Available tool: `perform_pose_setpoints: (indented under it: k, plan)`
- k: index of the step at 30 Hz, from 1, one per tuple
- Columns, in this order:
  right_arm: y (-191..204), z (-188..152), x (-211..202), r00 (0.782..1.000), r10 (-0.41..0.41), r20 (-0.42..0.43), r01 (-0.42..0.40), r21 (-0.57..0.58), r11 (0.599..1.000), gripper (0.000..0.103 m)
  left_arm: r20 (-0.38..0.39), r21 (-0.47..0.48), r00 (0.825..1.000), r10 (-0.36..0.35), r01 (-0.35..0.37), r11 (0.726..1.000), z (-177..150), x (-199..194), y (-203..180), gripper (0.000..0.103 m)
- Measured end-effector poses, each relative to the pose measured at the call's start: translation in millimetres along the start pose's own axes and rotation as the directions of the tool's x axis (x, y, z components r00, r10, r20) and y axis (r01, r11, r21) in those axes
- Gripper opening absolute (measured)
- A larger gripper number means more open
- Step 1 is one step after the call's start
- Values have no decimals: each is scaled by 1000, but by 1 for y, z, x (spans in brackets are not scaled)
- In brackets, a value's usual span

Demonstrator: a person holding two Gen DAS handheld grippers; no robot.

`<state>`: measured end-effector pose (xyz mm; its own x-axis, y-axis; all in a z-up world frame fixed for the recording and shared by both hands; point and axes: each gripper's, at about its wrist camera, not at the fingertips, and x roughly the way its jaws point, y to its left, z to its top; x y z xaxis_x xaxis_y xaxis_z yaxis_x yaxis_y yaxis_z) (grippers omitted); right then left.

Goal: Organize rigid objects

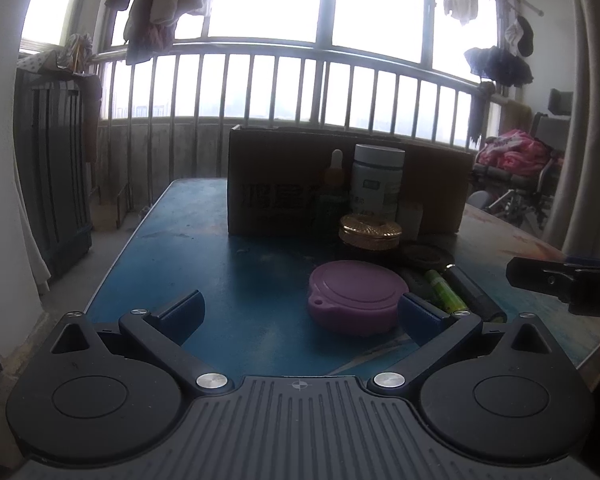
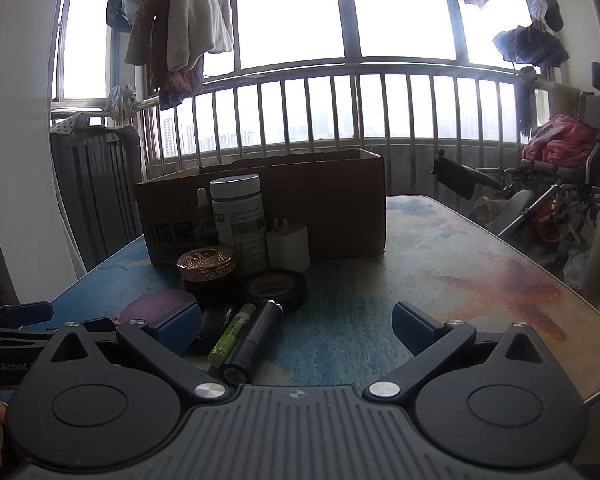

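Your left gripper (image 1: pixel 300 312) hung over the near left of the table (image 1: pixel 204 216), its jaws spread as wide as they went and holding nothing; the blue pads (image 1: pixel 186 310) stood clear of everything, though the right-hand pad sat just beside the purple round case (image 1: pixel 354 300), which lay flat near the middle. Beyond the case stood the dark jar with the gold lid (image 2: pixel 207 263), and behind it, upright against the near wall of the cardboard box (image 2: pixel 324 204), you had the dropper bottle (image 2: pixel 203 212), the tall white-capped bottle (image 2: pixel 240 216) and, furthest right of that row, the white plug charger (image 2: pixel 288 246) with its prongs pointing up. In front of the charger the roll of black tape (image 2: pixel 276 285) lay flat. Just near of it the green battery (image 2: pixel 233 334) and the black cylinder (image 2: pixel 256 340) lay side by side, touching or nearly so, their long axes running from near to far and leaning a little rightward at the far end, the cylinder's flat end facing you. To their right your right gripper (image 2: pixel 296 326) hovered over bare tabletop, jaws fully parted and empty, its left pad just beside the purple case and the battery.
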<state>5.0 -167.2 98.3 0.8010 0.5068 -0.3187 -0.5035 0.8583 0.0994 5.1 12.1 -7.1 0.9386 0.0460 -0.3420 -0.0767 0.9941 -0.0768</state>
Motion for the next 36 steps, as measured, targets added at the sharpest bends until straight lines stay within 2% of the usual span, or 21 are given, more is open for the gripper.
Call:
perform_pose_setpoints:
  k: [9, 15, 36]
  plan:
    - [-1, 0, 0, 1000, -1, 1, 1, 4, 1000, 103, -17, -9, 1000, -11, 11, 1000, 0, 0, 3, 103]
    - [0, -1, 0, 1000, -1, 3, 1, -5, 1000, 103, -17, -42, 999, -50, 49, 998, 1, -1, 4, 103]
    - [1, -1, 0, 1000, -3, -3, 3, -13, 1000, 103, -28, -31, 999, -40, 39, 999, 1, 1, 4, 103]
